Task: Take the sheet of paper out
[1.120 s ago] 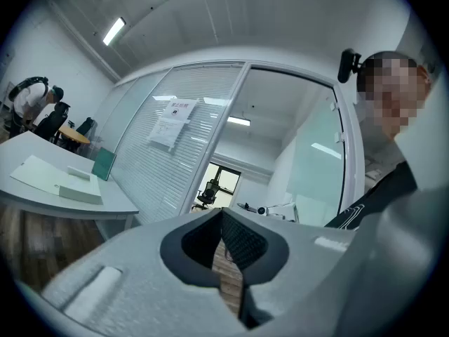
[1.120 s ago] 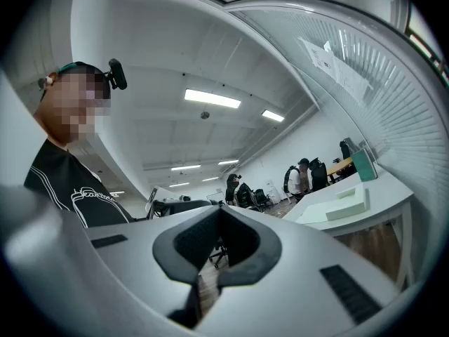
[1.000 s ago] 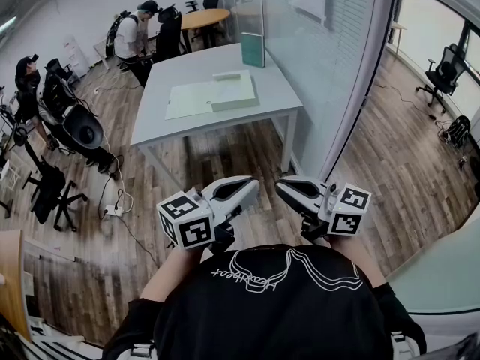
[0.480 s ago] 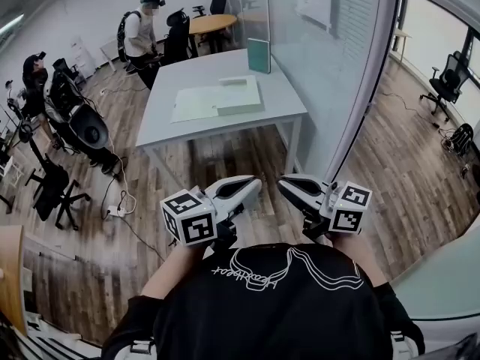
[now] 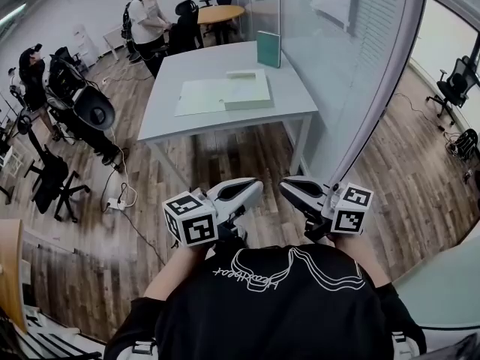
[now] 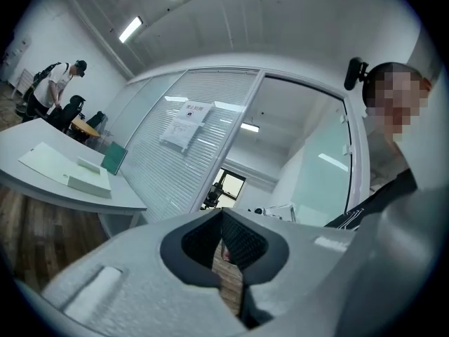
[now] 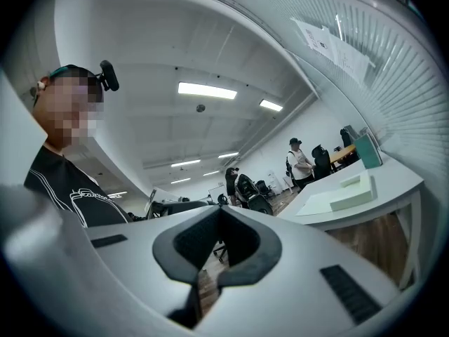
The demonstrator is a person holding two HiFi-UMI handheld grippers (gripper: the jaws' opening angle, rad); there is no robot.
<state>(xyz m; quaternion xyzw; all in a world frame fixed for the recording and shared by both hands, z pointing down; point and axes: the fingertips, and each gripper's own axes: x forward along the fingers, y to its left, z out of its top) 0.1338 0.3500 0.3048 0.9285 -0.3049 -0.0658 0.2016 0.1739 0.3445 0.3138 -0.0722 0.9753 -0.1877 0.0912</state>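
A pale green sheet of paper (image 5: pixel 201 96) lies flat on the grey table (image 5: pixel 195 62) far ahead of me. A thick white pad or box (image 5: pixel 249 94) lies at its right edge, and a green book (image 5: pixel 268 49) stands upright behind. My left gripper (image 5: pixel 253 189) and right gripper (image 5: pixel 288 188) are held close to my chest, well short of the table. Both are shut with nothing between the jaws. The left gripper view shows the sheet (image 6: pixel 48 161) far off at the left. In the right gripper view the sheet (image 7: pixel 317 203) is far off at the right.
A glass partition (image 5: pixel 352 66) runs along the right of the table. Black office chairs (image 5: pixel 82 107) and a person stand at the left, with cables and a power strip (image 5: pixel 114 202) on the wood floor. Another person (image 5: pixel 150 21) stands by a round orange table (image 5: pixel 222 12) at the back.
The table and sheet have slid a little right and nearer in the head view. Both grippers keep the same shut pose in front of my chest.
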